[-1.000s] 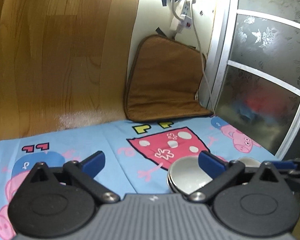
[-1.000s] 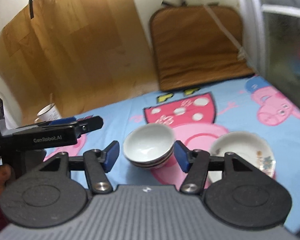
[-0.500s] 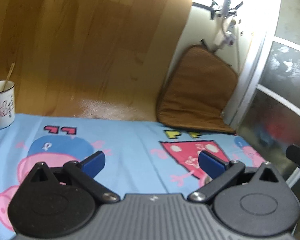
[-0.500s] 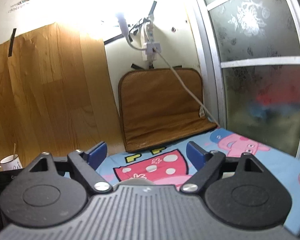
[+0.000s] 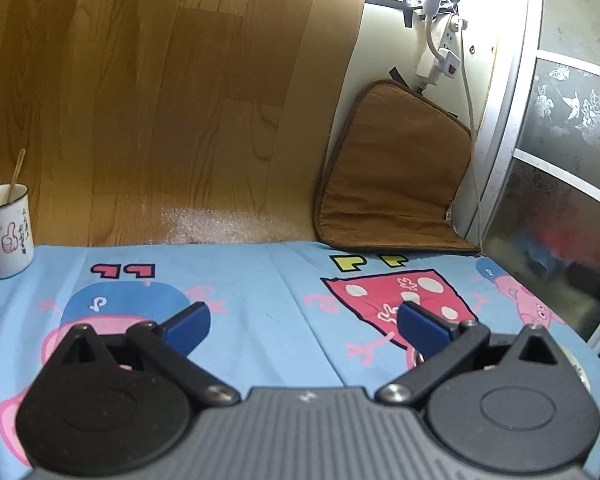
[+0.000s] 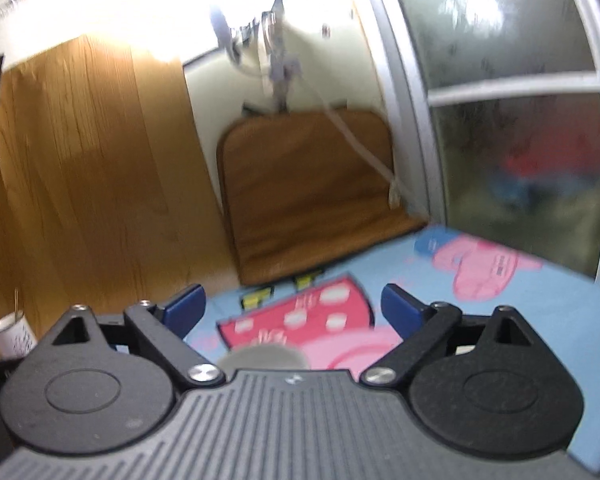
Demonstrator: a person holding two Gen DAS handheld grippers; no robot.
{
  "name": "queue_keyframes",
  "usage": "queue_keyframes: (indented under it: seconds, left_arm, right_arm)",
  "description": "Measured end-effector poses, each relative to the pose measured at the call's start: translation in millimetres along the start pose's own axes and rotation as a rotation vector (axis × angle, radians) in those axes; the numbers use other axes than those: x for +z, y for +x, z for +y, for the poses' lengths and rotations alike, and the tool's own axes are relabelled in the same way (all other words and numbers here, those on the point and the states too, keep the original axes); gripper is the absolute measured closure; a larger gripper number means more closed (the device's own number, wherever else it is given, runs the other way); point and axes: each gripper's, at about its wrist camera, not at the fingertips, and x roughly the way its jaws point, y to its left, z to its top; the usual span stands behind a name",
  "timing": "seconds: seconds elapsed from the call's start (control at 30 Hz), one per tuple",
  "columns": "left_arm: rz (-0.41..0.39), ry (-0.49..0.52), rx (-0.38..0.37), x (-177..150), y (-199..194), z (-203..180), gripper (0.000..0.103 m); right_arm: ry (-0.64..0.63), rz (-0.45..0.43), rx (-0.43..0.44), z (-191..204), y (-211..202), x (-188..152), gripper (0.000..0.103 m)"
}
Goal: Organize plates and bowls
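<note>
My left gripper is open and empty above the blue cartoon tablecloth. A thin metallic bowl rim peeks out beside its right finger; the rest is hidden behind the gripper body. My right gripper is open and empty, held above the table. The top of the stacked bowls shows as a grey blurred rim just over its body, between the fingers. The plate is out of view.
A white enamel mug with a stick in it stands at the far left; it also shows in the right wrist view. A brown cushion leans on the back wall. A wood-pattern panel and a frosted glass door bound the table.
Both grippers have lifted and tilted up away from the bowls. The bowl stack and plate have dropped below the right view. The left view swung left, bringing the mug in.
</note>
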Motion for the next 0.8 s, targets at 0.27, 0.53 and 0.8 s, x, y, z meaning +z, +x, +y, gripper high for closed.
queue_keyframes:
  seconds: [0.27,0.53,0.8]
  left_arm:
    - [-0.009,0.015,0.012,1,-2,-4,0.0]
    - [0.027,0.008,-0.025,-2,2,-6,0.0]
    - [0.012,0.034,-0.007,-3,0,-11,0.0]
  right_arm:
    - [-0.024,0.05,0.023,-1,14,1,0.0]
    - [-0.038,0.121,0.055,-4,23,4,0.0]
    - [-0.045,0.179,0.076,-7,28,3,0.0]
